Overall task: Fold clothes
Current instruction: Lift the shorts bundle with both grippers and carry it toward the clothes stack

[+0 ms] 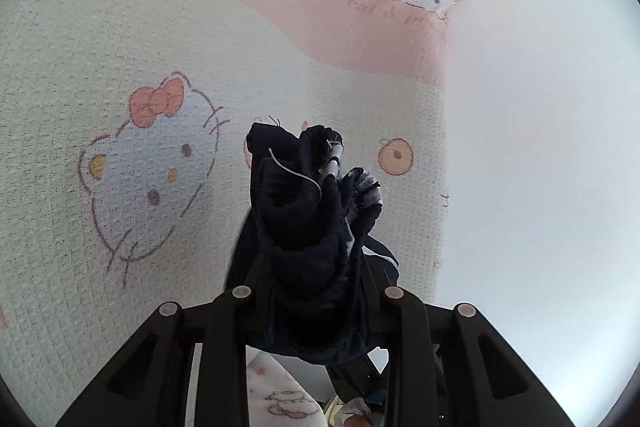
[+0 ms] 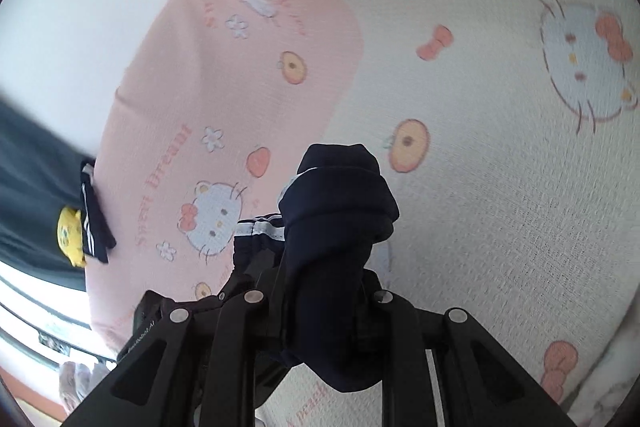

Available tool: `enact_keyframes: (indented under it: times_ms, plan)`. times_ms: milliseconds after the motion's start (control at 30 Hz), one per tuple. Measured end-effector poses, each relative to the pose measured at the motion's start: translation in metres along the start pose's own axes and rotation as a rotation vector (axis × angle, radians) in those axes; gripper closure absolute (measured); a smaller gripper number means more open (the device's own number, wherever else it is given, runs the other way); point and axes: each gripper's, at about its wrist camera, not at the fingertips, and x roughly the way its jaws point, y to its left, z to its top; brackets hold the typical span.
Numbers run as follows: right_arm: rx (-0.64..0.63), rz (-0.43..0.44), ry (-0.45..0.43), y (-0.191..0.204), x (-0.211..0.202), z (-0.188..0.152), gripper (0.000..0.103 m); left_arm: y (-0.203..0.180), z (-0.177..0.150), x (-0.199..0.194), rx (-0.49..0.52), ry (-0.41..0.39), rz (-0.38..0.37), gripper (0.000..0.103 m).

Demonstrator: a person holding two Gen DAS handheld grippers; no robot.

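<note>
A dark navy garment (image 1: 304, 227) with white trim and a white drawstring is bunched between the fingers of my left gripper (image 1: 316, 211), which is shut on it above the bed. In the right wrist view my right gripper (image 2: 340, 227) is shut on another bunch of the same navy garment (image 2: 340, 235), whose white-striped edge shows at its left. The cloth hides the fingertips of both grippers. Both bunches hang clear of the bed sheet below.
A white cartoon-cat bed sheet (image 1: 100, 67) covers the bed, with a pink matching pillow (image 2: 208, 107) on it. A dark green garment with a yellow figure (image 2: 40, 195) lies at the pillow's left, beside a navy striped piece (image 2: 94, 223). A white wall (image 1: 540, 147) stands behind.
</note>
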Motion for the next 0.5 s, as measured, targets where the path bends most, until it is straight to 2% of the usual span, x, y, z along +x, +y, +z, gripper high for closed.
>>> enact_keyframes:
  times_ms: [133,500]
  plan:
    - [-0.086,0.023,-0.014,0.036,-0.015,-0.009,0.085,-0.022,-0.007,-0.03,0.045,-0.04,-0.029,0.078]
    - [-0.23,0.108,-0.045,0.118,-0.053,-0.048,0.085,-0.061,-0.033,-0.137,0.152,-0.216,-0.09,0.078]
